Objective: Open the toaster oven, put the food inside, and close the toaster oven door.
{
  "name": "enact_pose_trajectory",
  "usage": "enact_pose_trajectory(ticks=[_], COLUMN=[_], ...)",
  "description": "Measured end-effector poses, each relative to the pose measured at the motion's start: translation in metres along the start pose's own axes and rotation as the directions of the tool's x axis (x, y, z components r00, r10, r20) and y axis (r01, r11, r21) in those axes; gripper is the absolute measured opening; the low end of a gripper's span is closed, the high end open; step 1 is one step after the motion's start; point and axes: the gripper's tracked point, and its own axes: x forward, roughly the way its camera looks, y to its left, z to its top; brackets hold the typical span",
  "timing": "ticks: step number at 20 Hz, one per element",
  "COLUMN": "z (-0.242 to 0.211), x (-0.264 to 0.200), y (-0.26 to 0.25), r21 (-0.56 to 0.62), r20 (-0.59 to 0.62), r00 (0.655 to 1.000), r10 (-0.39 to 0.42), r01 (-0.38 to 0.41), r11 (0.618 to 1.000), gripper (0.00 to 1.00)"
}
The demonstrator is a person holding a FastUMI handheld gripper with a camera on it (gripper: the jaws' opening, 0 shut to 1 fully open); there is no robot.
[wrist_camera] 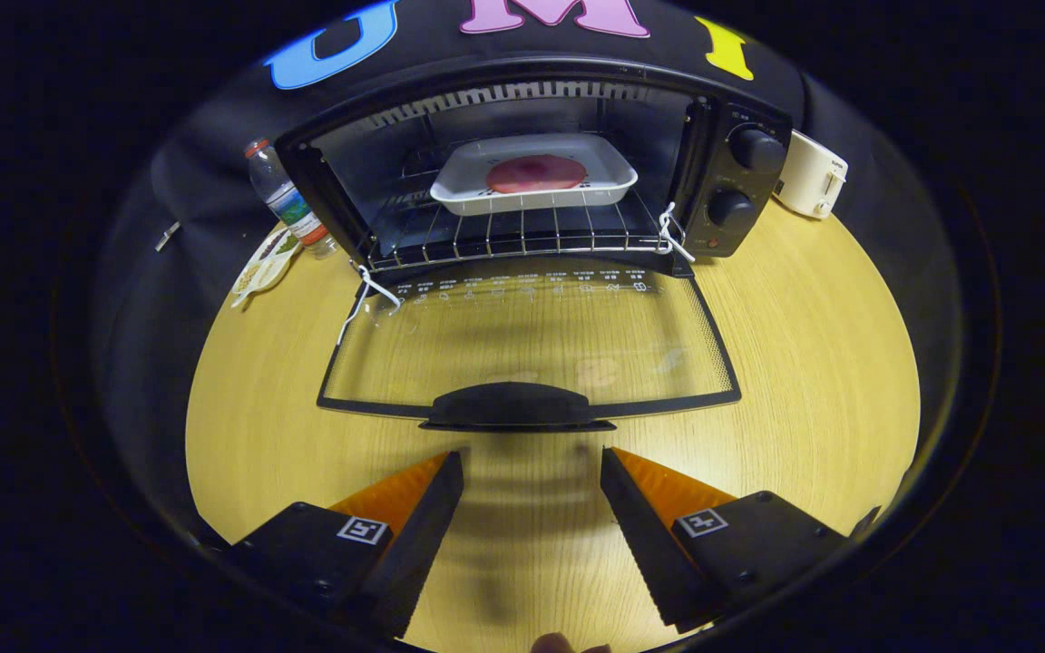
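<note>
The far part of the toaster oven [532, 163] is lost in shadow, and its top merges with the dark booth wall. The rear of the white appliance [813, 174] beside the knobs is cut off, and what it is cannot be told. A fingertip-like shape at the very bottom of the gripper view is too cropped to identify. The printed marks along the glass are too small to be made out.

The oven is a black metal box with two round knobs [754, 150] on its panel. Its glass door [532, 340] is folded down flat over the pale wood-grain worktop [804, 363], framed in black with a curved handle [509, 405] at the near edge. A wire rack [522, 238] of thin chrome bars is seen inside. On it a white rectangular tray [536, 172] with rounded corners is set, holding a flat, round, reddish piece of food [536, 172].

A clear plastic bottle [287, 198] and a flat packet [261, 263] are placed beside the oven.

The hand-held gripper [532, 476] is held released, its ribbed fingers spread apart just short of the door handle, nothing between them.
</note>
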Motion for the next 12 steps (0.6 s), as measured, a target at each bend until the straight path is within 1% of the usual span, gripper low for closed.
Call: enact_pose_trajectory(ticks=[4, 7, 10, 12], z=[-0.003, 0.003, 0.004, 0.004], x=[0.014, 0.02, 0.02, 0.02], y=[-0.001, -0.002, -0.002, -0.002], r21=[-0.024, -0.047, -0.027, -0.029], r20=[-0.003, 0.019, 0.014, 0.013], r00=[1.0, 0.998, 0.997, 0.998], r10=[-0.025, -0.052, -0.07, -0.066], r01=[0.025, 0.052, 0.07, 0.067], r11=[0.999, 0.997, 0.997, 0.997], gripper=[0.99, 0.99, 0.99, 0.99])
